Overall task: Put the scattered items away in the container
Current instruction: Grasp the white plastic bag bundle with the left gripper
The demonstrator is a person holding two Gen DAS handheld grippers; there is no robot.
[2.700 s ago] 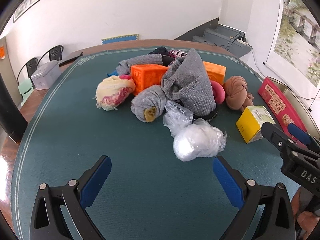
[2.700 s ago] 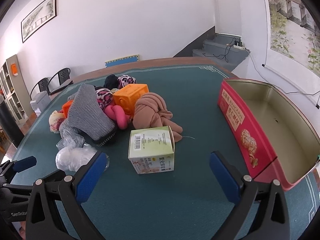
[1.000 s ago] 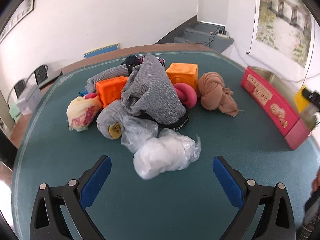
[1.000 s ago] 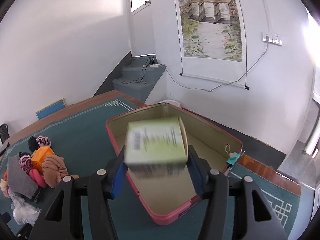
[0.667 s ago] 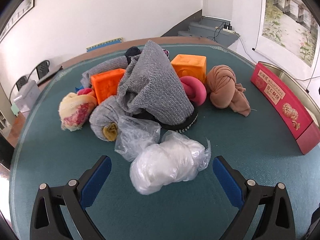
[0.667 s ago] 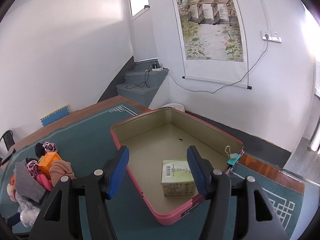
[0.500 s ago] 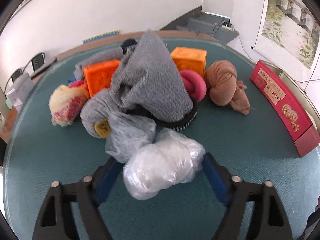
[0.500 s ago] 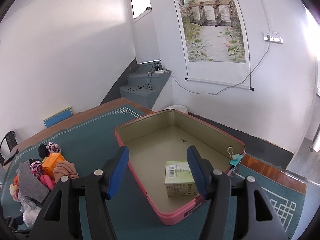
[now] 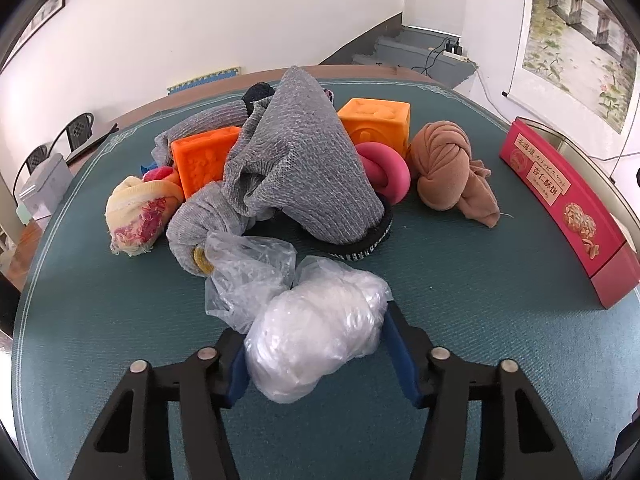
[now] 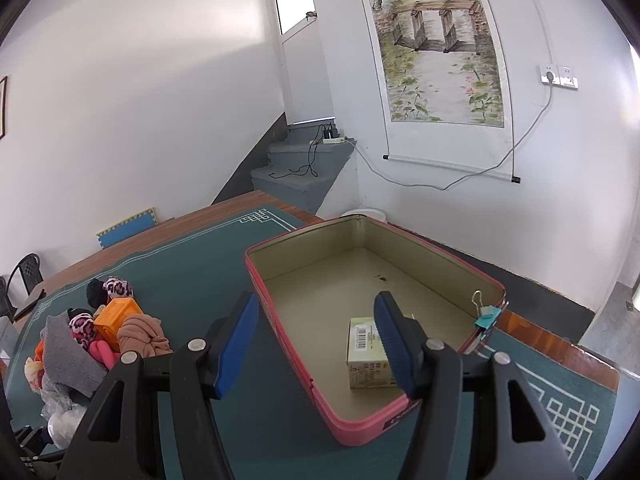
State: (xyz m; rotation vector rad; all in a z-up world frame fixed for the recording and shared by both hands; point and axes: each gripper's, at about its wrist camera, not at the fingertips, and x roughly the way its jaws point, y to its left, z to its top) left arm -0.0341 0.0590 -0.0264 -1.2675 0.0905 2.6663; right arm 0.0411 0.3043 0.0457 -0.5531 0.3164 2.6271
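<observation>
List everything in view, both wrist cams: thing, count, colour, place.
tin: 1, pink outside, gold inside, right end of table
box: 1, pale green, lying in tin
clip: 1, teal, on tin's rim
plastic bag: 1, clear with white filling, between left fingers
grey knit: 1, draped over pile, mid table
grey roll: 1, left of knit
cubes: 2, orange, in pile
pink ring: 1, right of knit
tan bundle: 1, between pile and tin
cream-pink bundle: 1, pile's left edge
leopard-print bundles: 2, pink and black, behind pile
table cover: 1, dark green
left gripper: closing on bag
right gripper: open, empty, above tin
</observation>
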